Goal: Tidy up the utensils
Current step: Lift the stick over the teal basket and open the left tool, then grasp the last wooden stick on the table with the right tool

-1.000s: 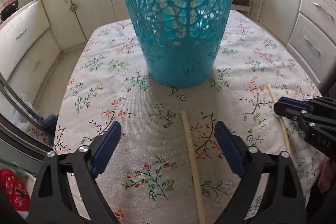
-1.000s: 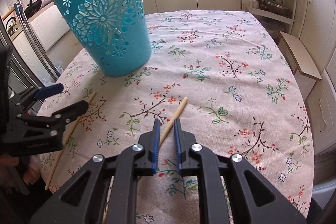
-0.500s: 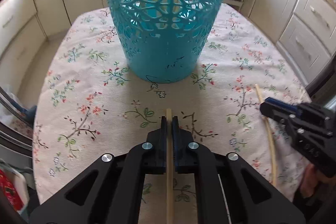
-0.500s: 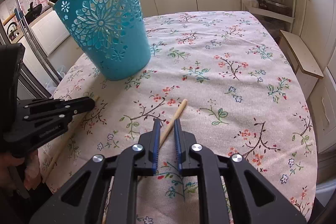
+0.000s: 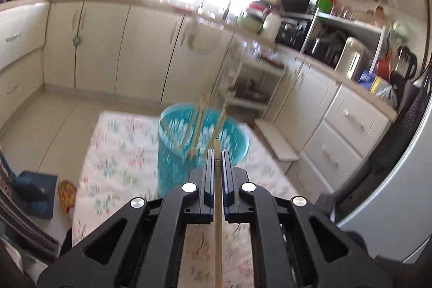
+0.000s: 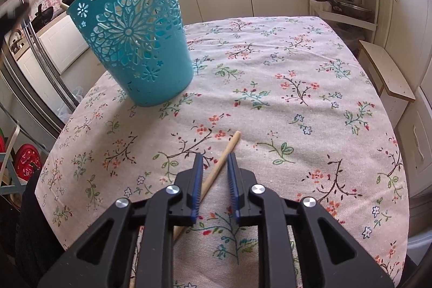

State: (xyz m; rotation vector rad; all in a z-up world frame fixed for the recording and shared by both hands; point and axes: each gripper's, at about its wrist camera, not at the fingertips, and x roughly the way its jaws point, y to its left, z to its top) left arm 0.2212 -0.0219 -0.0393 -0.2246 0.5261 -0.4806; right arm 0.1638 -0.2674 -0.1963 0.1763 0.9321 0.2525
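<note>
A teal cut-out basket [image 6: 135, 45] stands on the floral tablecloth [image 6: 297, 88]. In the left wrist view the basket [image 5: 172, 163] lies below and ahead, blurred, with several wooden chopsticks [image 5: 198, 123] leaning in it. My left gripper [image 5: 216, 153] is shut on a wooden chopstick [image 5: 218, 207], raised high above the table. My right gripper [image 6: 214, 157] is low over the cloth, its jaws a little apart on either side of a second chopstick [image 6: 224, 158] that lies on the table.
Cream kitchen cabinets [image 5: 108, 45] surround the table. A low wooden bench [image 6: 386, 72] stands to the right. A shelf rack with pans [image 6: 343, 4] is at the back. The fridge [image 5: 391, 193] is close on the right.
My left gripper closed on the chopstick and lifted it high, now looking down at the basket's mouth. My right gripper stayed over its chopstick, and its jaws have opened slightly.
</note>
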